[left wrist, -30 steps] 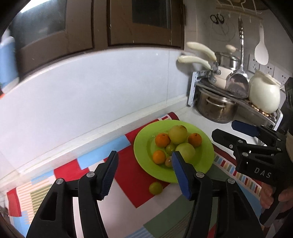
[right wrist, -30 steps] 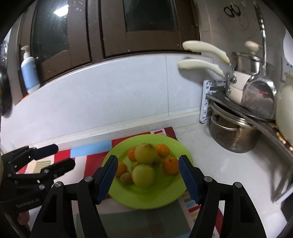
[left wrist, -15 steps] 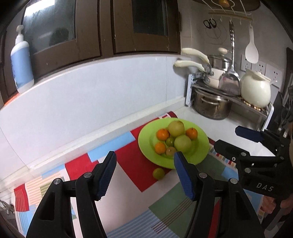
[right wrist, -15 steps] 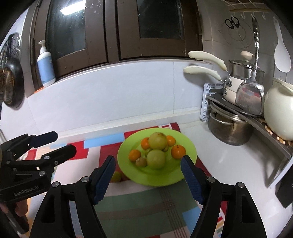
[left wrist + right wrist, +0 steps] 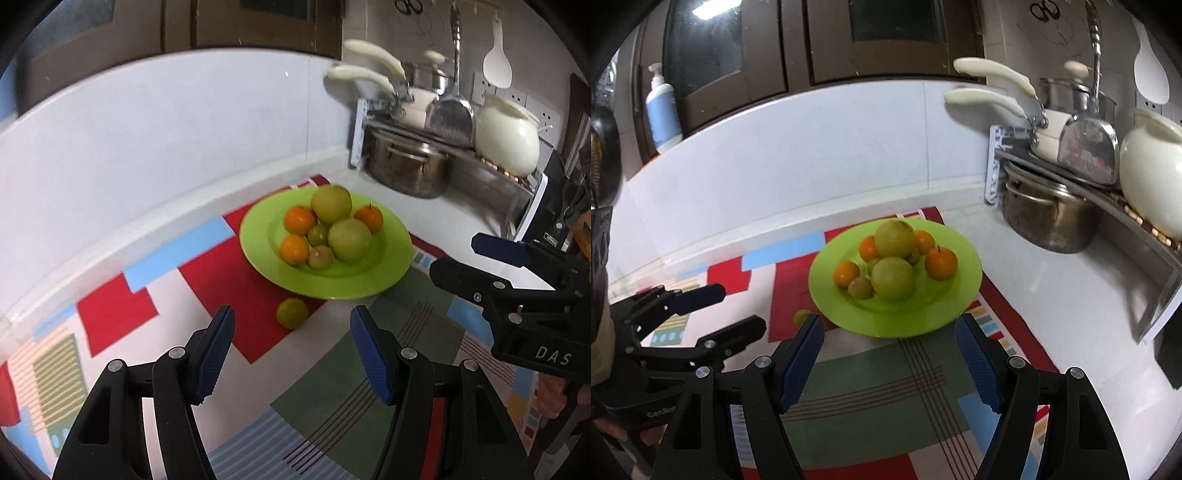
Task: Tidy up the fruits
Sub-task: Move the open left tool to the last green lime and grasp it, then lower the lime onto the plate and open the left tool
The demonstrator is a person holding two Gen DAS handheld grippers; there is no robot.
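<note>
one small green fruit (image 5: 292, 312) lay on the patchwork mat (image 5: 332, 387), just beside the near left rim of the green plate (image 5: 388, 273), which sat toward the back edge of the counter and held the other oranges and pears. the left gripper (image 5: 291, 349) was spread wide and empty, lined up with the stray fruit. the right gripper (image 5: 888, 358) was also agape, holding nothing, facing the plate. the step looked like gathering that last fruit; next, the left jaws would need to lower around it and close gently.

One green plate (image 5: 391, 266), three oranges (image 5: 299, 219), two pears (image 5: 349, 239), three small green fruits (image 5: 292, 312).
</note>
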